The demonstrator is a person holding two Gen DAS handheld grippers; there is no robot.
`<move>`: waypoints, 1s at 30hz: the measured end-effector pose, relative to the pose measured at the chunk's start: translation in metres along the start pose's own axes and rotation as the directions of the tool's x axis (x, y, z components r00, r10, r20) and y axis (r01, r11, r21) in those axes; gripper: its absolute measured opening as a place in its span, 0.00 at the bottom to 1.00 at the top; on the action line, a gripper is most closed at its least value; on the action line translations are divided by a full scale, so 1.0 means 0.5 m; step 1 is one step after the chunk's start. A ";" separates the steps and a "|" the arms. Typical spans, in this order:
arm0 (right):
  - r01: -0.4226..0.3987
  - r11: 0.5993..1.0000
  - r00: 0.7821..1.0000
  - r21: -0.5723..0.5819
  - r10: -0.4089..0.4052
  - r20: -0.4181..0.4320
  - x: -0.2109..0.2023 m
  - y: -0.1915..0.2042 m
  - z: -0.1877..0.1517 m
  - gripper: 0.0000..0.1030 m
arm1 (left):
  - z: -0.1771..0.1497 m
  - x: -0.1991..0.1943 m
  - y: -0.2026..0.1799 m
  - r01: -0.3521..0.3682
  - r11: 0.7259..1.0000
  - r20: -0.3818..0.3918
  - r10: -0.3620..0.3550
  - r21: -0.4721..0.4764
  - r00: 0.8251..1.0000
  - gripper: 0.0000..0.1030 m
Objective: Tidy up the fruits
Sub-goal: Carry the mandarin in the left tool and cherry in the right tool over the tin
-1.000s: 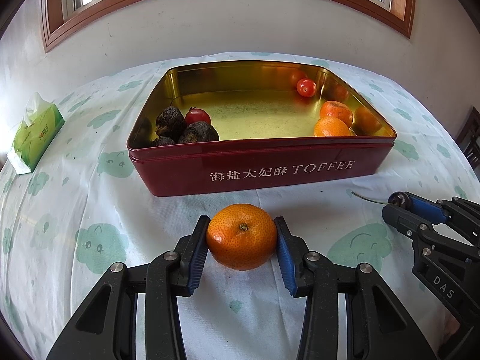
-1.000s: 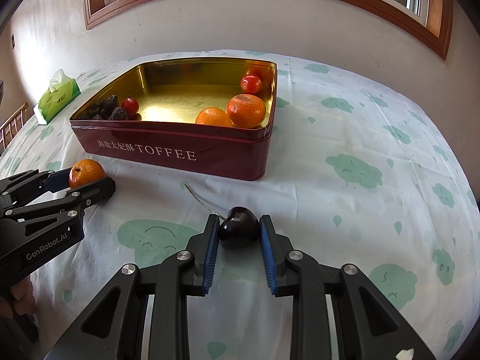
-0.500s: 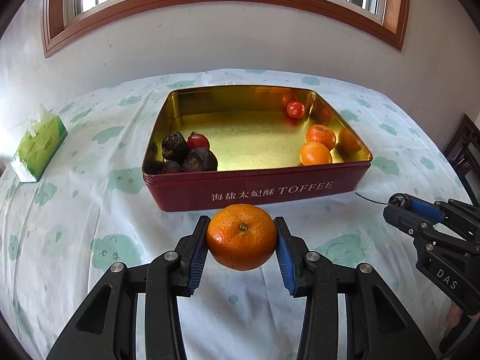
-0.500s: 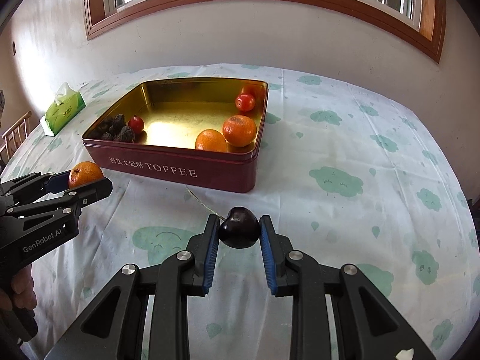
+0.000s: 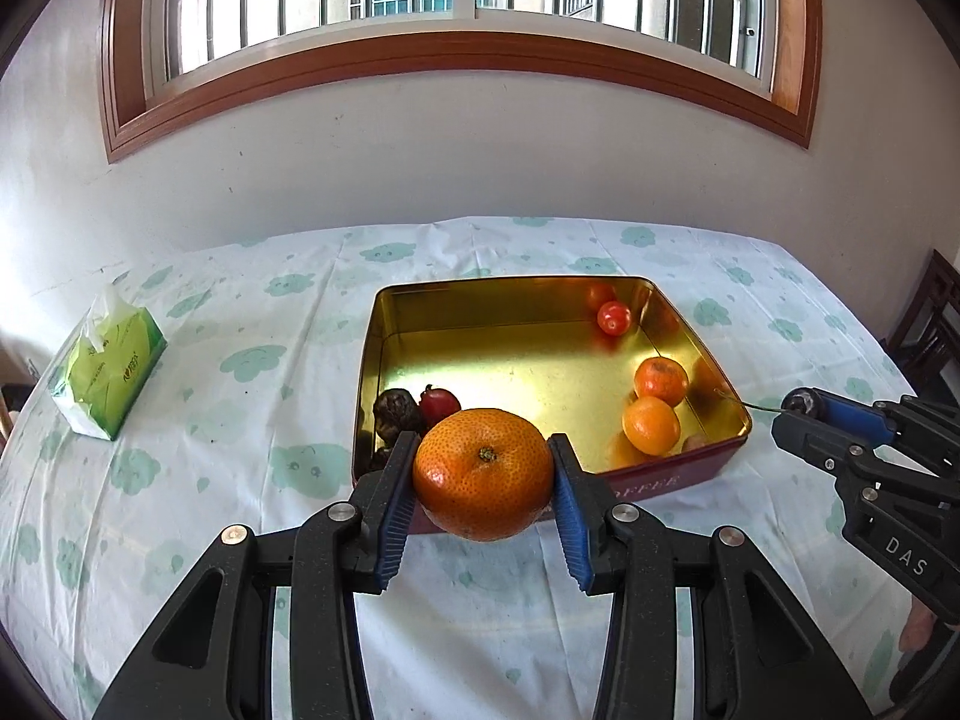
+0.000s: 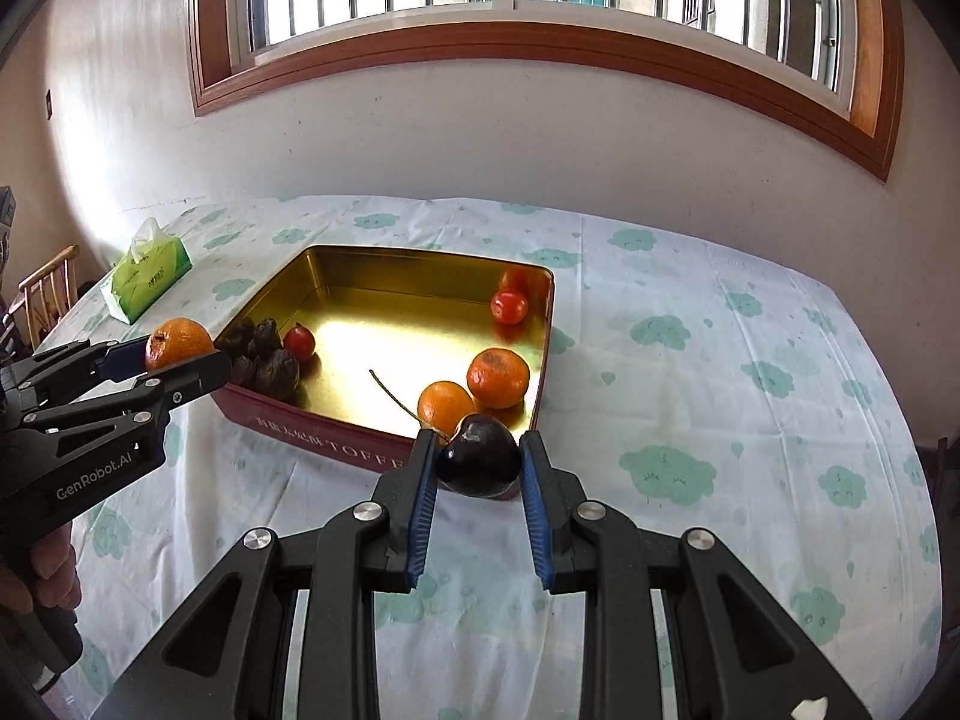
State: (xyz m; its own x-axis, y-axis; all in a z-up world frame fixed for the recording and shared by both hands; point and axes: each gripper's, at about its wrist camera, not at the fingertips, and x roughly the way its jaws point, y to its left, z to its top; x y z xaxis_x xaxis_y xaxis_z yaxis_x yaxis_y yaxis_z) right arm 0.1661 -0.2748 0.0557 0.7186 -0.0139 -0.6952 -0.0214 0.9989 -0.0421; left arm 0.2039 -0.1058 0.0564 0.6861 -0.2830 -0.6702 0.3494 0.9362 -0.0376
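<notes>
My left gripper is shut on an orange tangerine, held in the air above the near edge of the red toffee tin. My right gripper is shut on a dark cherry with a long stem, lifted over the tin's near wall. Inside the gold-lined tin lie two tangerines, a cherry tomato at the far right corner, and dark wrinkled fruits with a red one at the left. The left gripper with its tangerine also shows at the left of the right wrist view.
A green tissue pack lies on the table's far left. The cloud-print tablecloth covers the table up to the white wall. A wooden chair stands off the left edge, dark furniture off the right.
Both grippers have risen from the tabletop with their fruits still gripped, so the tin now appears lower and its inside is more visible. The fruits in the tin have not moved.
</notes>
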 end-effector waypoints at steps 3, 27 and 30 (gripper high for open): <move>-0.013 1.000 1.000 0.006 0.014 -0.011 0.022 0.003 0.023 0.24 | 0.019 0.015 0.011 -0.008 1.000 -0.004 0.008 -0.011 1.000 0.42; -0.045 0.999 0.995 -0.021 0.043 -0.087 0.180 0.032 0.076 0.24 | 0.038 0.175 0.059 -0.085 0.996 -0.136 0.082 -0.015 0.987 0.42; -0.047 0.999 0.994 -0.026 0.044 -0.096 0.191 0.038 0.072 0.24 | 0.034 0.177 0.055 -0.093 0.996 -0.128 0.093 0.005 0.987 0.42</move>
State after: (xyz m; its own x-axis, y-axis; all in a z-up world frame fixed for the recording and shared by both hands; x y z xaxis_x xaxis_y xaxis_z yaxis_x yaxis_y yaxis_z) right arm 0.2593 -0.2556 0.0141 0.6472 0.0263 -0.7619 -0.0733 0.9969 -0.0279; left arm 0.2850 -0.1086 0.0085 0.6281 -0.1661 -0.7602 0.2875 0.9574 0.0284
